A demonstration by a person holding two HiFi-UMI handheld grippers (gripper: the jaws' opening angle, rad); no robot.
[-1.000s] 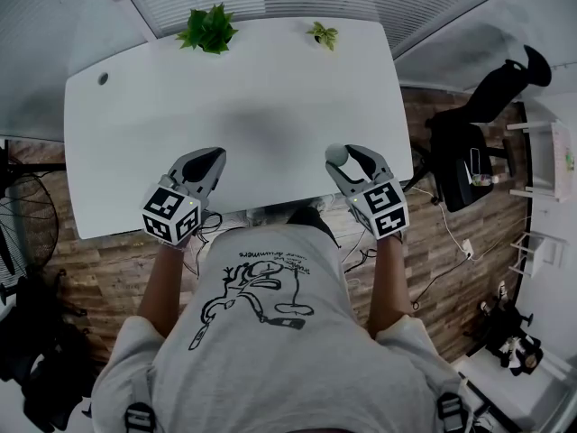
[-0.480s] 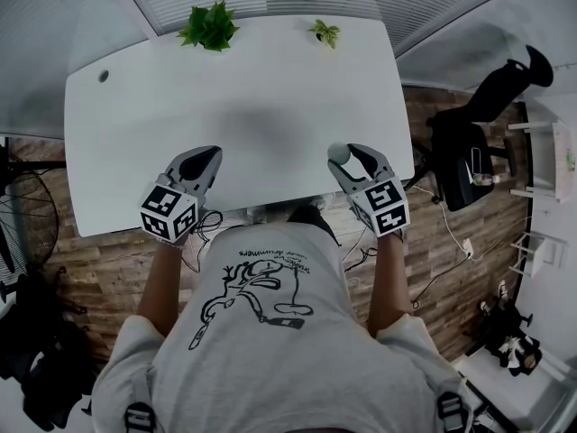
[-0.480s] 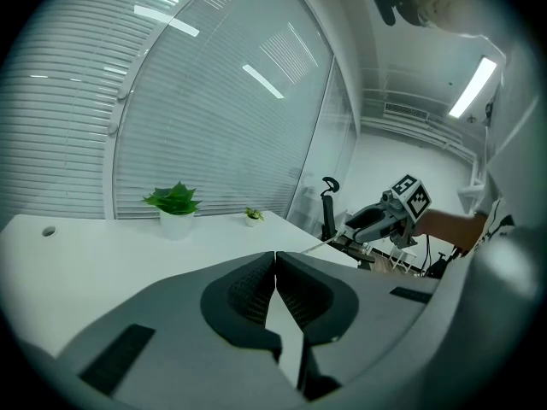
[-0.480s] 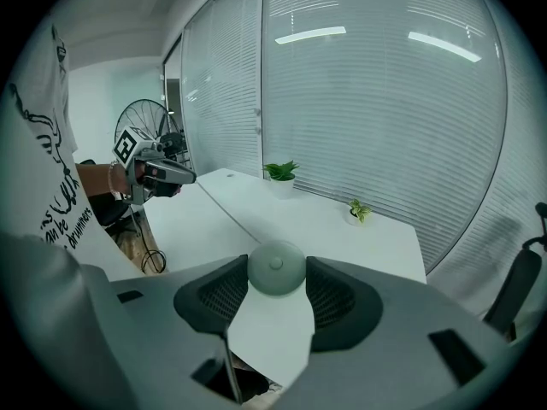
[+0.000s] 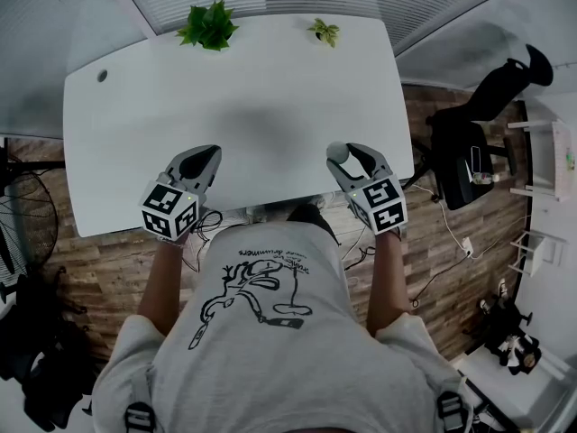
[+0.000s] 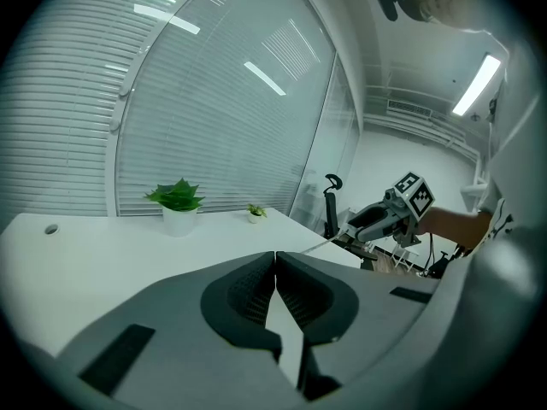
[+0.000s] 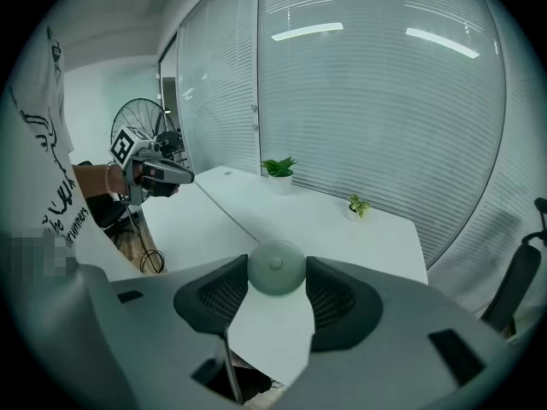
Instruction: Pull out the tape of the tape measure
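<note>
Nothing has shifted: right hand-held gripper [image 5: 348, 157] clamps round tape measure [image 7: 275, 268] at 4 o'clock on bench [image 5: 234, 88]; left hand-held gripper [image 6: 275, 254], at 7 o'clock, pinches thin tape [image 6: 312, 245], drawn out between them.

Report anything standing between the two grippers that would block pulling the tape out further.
Nothing visible does. The tape runs free from the tape measure in the right gripper to the left gripper, above the bare near part of the table. Both potted plants stand at the far edge, well clear.
</note>
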